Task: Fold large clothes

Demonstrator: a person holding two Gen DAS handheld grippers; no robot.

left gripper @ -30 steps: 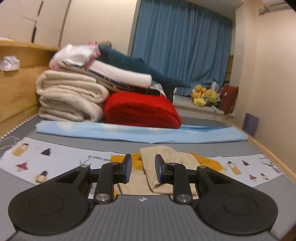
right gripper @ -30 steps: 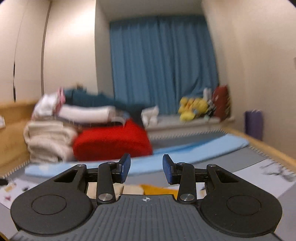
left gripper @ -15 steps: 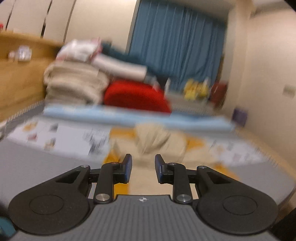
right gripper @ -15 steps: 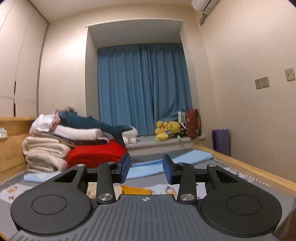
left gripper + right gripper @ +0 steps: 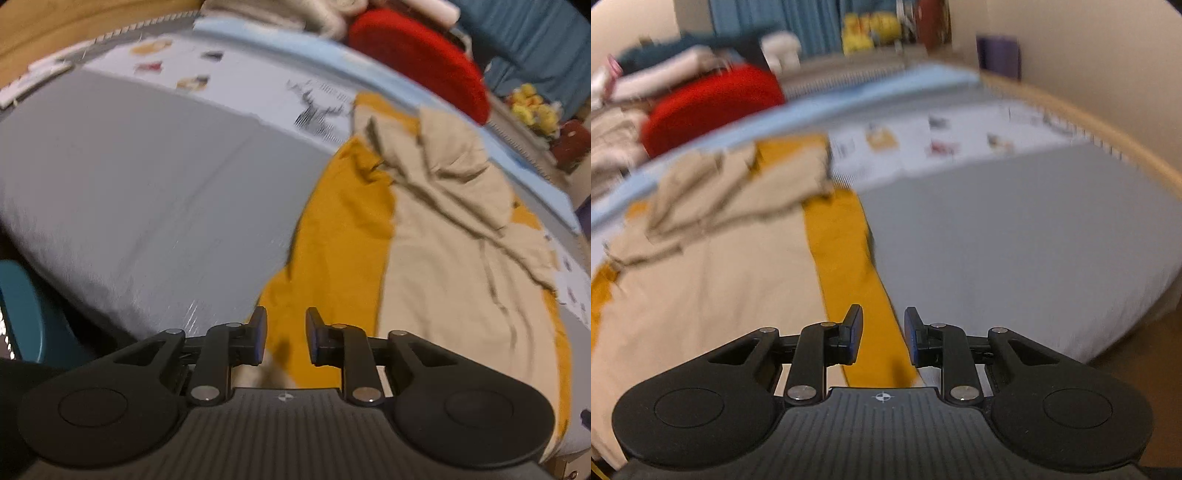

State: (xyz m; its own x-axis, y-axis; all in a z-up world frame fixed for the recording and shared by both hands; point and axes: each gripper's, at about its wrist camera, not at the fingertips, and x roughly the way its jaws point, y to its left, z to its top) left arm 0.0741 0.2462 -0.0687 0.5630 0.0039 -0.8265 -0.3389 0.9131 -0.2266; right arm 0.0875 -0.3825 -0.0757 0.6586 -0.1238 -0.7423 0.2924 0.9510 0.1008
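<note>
A mustard-yellow garment lies spread on the grey bed sheet, with a crumpled beige garment on top of it. My left gripper hovers over the yellow garment's near left edge, jaws apart, nothing pressed between the pads. In the right wrist view the yellow garment and the beige garment lie to the left. My right gripper hangs over the yellow garment's near right edge. Its jaws are closing, with a gap still showing and only cloth beyond it.
A folded red blanket and stacked pale linens sit at the far side, behind a light blue strip. Plush toys stand by the blue curtain. A wooden bed rim runs along the right. Bare grey sheet flanks the garments.
Both grippers have dropped and tipped downward, from facing the curtain and the stack to looking at the garments on the bed. The right jaws stand narrower than before.
</note>
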